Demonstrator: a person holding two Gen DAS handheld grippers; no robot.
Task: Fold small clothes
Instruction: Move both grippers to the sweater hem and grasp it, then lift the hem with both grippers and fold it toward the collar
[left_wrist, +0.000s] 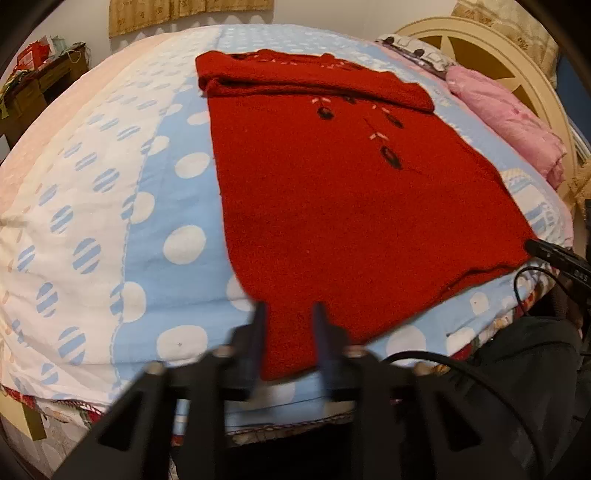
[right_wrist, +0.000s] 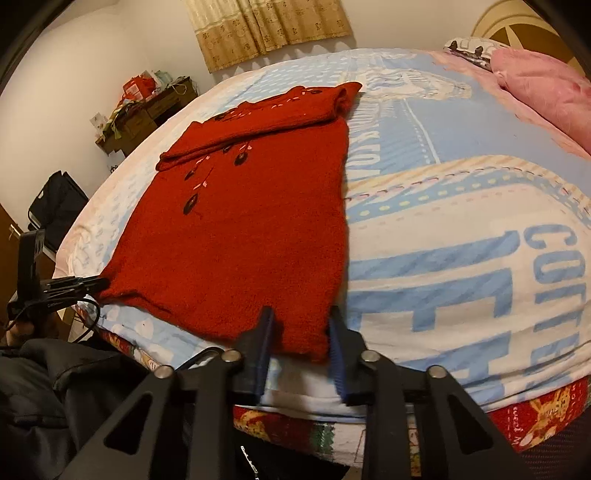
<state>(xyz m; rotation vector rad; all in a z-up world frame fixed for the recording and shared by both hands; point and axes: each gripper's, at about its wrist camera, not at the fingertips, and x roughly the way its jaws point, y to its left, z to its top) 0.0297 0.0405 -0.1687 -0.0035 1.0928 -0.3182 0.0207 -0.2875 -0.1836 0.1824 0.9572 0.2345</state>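
Observation:
A red knitted sweater (left_wrist: 351, 192) with dark embroidered flowers lies flat on the bed, its top part folded down across the chest. My left gripper (left_wrist: 290, 314) straddles the hem's near left corner, jaws narrow, with red fabric filling the gap. My right gripper (right_wrist: 301, 317) is at the hem's other corner of the sweater (right_wrist: 251, 236), jaws narrow with fabric between them. Each gripper also shows in the other's view, at the far hem corner: the right gripper (left_wrist: 530, 245) and the left gripper (right_wrist: 105, 282).
The bed carries a blue and white dotted cover (left_wrist: 166, 236) with large lettering (right_wrist: 517, 295). A pink pillow (left_wrist: 509, 122) lies by the cream headboard (left_wrist: 498, 55). A cluttered wooden desk (right_wrist: 144, 110) and a black bag (right_wrist: 55, 206) stand beyond the bed.

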